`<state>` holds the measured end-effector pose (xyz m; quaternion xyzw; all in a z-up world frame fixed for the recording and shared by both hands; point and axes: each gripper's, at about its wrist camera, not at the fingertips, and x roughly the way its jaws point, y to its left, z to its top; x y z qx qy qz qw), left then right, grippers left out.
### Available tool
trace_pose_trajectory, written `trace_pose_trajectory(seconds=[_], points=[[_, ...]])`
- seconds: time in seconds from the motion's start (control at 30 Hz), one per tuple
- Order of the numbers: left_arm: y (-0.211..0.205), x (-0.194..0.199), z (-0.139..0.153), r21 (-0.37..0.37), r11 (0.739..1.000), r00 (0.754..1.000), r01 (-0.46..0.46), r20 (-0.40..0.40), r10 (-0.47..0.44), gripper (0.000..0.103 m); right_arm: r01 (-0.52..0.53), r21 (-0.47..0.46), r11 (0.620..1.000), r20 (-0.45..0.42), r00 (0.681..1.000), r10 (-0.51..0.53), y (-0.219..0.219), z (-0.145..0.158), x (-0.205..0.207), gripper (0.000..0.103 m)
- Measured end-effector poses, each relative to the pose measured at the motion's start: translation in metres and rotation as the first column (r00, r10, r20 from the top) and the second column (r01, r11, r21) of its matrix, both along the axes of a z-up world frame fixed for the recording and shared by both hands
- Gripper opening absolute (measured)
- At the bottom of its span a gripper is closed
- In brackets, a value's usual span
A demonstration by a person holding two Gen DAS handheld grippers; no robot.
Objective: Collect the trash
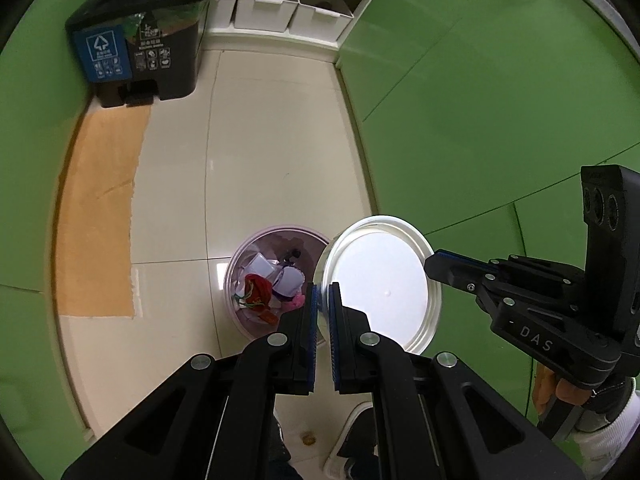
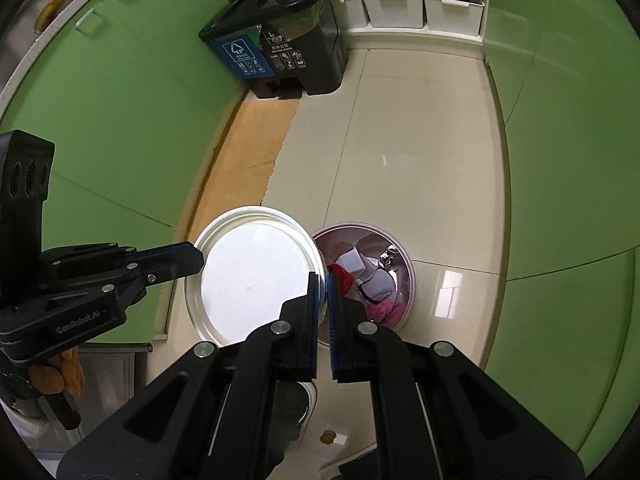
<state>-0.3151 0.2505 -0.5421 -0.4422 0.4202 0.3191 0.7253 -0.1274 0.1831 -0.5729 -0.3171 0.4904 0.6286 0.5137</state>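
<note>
On the body of the right gripper (image 1: pixel 434 266), seen from the left wrist view at the near right, the letters "DAS" stand in pale print. On the body of the left gripper (image 2: pixel 198 258), seen from the right wrist view at the near left, the brand "GenRobot.AI" can be read. The far black two-part bin (image 1: pixel 140 40) carries a blue label (image 1: pixel 102 54) with a white recycling-arrow sign and a black label (image 1: pixel 152 50) with small icons; their small print is too fine to read.
</note>
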Motion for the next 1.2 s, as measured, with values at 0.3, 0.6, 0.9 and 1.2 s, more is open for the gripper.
trace_pose_trajectory(seconds=[0.3,0.6,0.9,1.2], points=[[0.008,-0.002,-0.014,-0.023,1.0,1.0,-0.007,0.007,0.008,0.006,0.005,-0.004,1.0,0.011,1.0,-0.005,0.009,-0.009,0.0,0.007],[0.017,-0.014,-0.037,-0.011,0.996,0.994,-0.086,-0.072,0.085,0.097,0.112,-0.012,0.994,0.048,0.993,-0.111,0.004,-0.028,0.031,0.091],[0.013,-0.006,-0.021,-0.009,0.997,0.994,-0.082,-0.076,0.081,0.097,0.144,-0.013,0.99,0.058,0.988,-0.143,-0.004,-0.018,0.046,0.099],[-0.002,0.007,0.044,0.012,0.998,0.997,-0.054,-0.062,0.055,0.097,0.18,-0.007,0.984,0.057,0.982,-0.179,-0.027,0.041,0.056,0.099]])
